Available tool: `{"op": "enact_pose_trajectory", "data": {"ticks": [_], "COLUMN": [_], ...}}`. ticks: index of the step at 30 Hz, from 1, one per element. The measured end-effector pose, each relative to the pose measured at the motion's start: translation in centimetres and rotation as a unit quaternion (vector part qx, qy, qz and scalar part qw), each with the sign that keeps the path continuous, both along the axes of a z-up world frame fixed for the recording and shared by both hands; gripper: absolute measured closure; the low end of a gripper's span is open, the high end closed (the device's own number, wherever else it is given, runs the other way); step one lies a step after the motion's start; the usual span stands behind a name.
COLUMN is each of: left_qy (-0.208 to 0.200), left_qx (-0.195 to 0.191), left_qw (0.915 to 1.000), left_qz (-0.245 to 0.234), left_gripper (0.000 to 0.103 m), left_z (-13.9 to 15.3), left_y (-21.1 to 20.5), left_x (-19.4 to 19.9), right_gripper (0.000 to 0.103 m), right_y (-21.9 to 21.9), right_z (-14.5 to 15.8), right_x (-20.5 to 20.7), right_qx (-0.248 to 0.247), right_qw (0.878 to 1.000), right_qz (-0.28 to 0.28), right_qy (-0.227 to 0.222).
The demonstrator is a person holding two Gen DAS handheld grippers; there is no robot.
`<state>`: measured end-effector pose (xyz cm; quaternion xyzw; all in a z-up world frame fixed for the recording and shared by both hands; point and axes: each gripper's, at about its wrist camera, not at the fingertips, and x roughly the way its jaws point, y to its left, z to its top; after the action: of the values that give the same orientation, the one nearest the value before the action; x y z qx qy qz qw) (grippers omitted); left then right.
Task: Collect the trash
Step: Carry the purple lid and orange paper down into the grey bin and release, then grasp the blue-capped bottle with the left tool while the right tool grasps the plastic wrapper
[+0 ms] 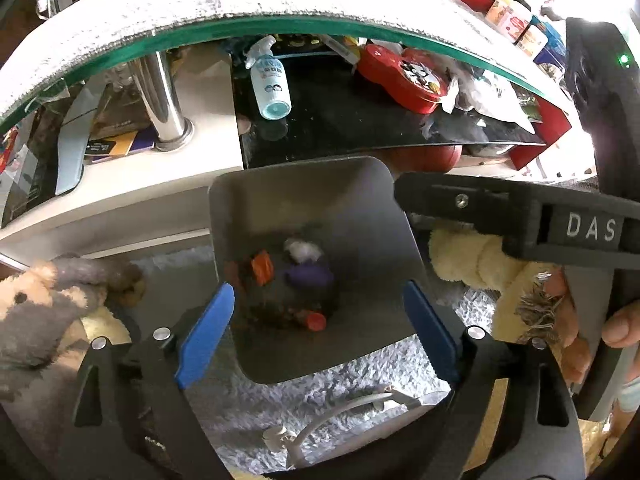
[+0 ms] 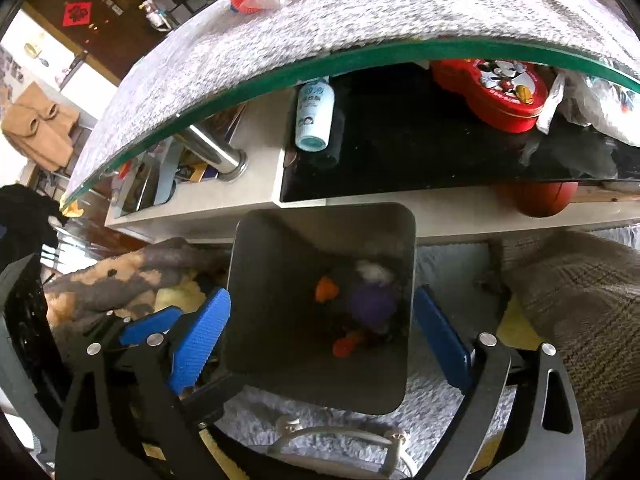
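Observation:
A grey square trash bin [image 1: 372,208] stands on the shaggy rug below a glass-topped table; it also shows in the right wrist view [image 2: 280,264]. Inside lie orange scraps [image 1: 262,267], a white wad [image 1: 302,249], a purple lump [image 1: 310,276] and a red cap [image 1: 314,320]. My left gripper [image 1: 316,332] is open and empty above the bin's near rim. My right gripper [image 2: 320,340] is open and empty over the bin, its body showing in the left wrist view [image 1: 520,216]. The left gripper's blue finger [image 2: 150,326] sits at the left.
The glass table edge [image 1: 280,26] with a grey cloth overhangs. On the black lower shelf [image 2: 420,160] lie a blue bottle [image 2: 315,114] and a red Mickey tin [image 2: 504,88]. Plush toys [image 1: 48,304] lie left, a cream one [image 1: 468,258] right. A white cable [image 1: 344,408] crosses the rug.

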<state>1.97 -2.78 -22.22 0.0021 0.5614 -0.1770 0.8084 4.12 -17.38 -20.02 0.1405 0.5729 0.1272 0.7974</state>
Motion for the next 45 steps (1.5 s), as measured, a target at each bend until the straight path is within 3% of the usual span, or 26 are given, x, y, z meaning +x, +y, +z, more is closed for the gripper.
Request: {"op": "enact_pose_trajectory", "data": {"ticks": [9, 13, 24, 41, 45], "left_qy": [-0.030, -0.060, -0.116, -0.173, -0.174], "left_qx": [0.013, 0.023, 0.039, 0.076, 0.081], "left_qw": [0.9995, 0.9979, 0.9923, 0.9814, 0.9808], "left_qz": [-0.005, 0.003, 0.022, 0.035, 0.034], "left_gripper": [0.015, 0.009, 0.008, 0.008, 0.008], "left_z": [2.4, 4.6, 9.7, 15.0, 15.3], "left_y": [-0.1, 0.3, 1.1, 1.6, 1.8], "left_x": [-0.2, 0.1, 3.4, 12.9, 15.9], "right_gripper": [0.010, 0.010, 0.010, 0.010, 0.016], "right_y": [-2.0, -3.8, -7.1, -7.3, -7.6], "right_z": [1.7, 4.3, 10.7, 12.4, 12.6], "right_x": [0.2, 0.3, 3.2, 11.2, 13.3], "right_qx": [0.009, 0.010, -0.028, -0.078, -0.090], "right_qw": [1.000, 0.998, 0.989, 0.985, 0.983], "right_qz": [-0.025, -0.046, -0.066, -0.055, -0.055], "right_qy": [-0.016, -0.050, -0.131, -0.141, -0.148]}}
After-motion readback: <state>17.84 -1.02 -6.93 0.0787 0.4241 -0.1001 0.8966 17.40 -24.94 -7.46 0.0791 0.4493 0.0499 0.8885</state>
